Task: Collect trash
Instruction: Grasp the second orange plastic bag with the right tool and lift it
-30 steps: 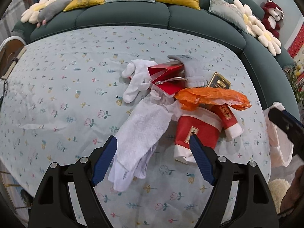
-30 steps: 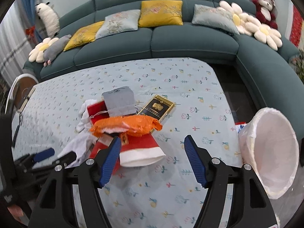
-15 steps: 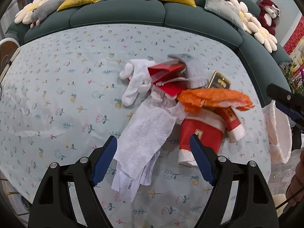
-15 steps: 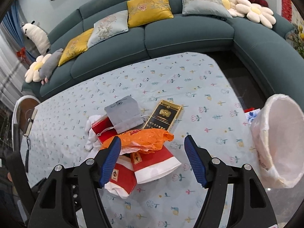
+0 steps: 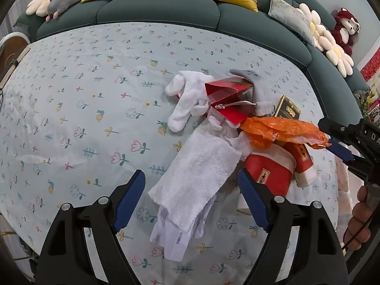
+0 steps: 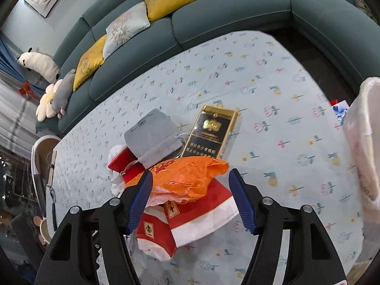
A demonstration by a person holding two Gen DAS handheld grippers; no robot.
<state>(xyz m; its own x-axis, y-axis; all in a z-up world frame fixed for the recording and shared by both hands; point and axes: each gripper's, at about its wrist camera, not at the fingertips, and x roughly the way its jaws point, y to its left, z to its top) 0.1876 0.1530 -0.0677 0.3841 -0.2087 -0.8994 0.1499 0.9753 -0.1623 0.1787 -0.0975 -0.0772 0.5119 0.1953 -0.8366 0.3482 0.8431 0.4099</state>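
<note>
A pile of trash lies on the flowered tablecloth [image 5: 95, 109]. It holds an orange plastic bag [image 6: 187, 178], crushed red and white paper cups [image 6: 199, 216], a red box [image 5: 225, 95], a grey pouch [image 6: 154, 140], a black and gold pack [image 6: 211, 130], a white glove [image 5: 187, 99] and a white towel [image 5: 197, 180]. My right gripper [image 6: 190, 199] is open, its jaws astride the orange bag. It also shows in the left wrist view [image 5: 339, 149]. My left gripper [image 5: 190, 201] is open and empty over the near end of the towel.
A bin lined with a white bag [image 6: 363, 147] stands off the table's right edge. A dark green sofa [image 5: 166, 11] with cushions and plush toys curves around the far side. A chair [image 6: 41, 156] stands at the left end.
My right gripper has moved forward and down over the pile; the orange bag now lies between its jaws. My left gripper has drawn back slightly and stays open over the towel.
</note>
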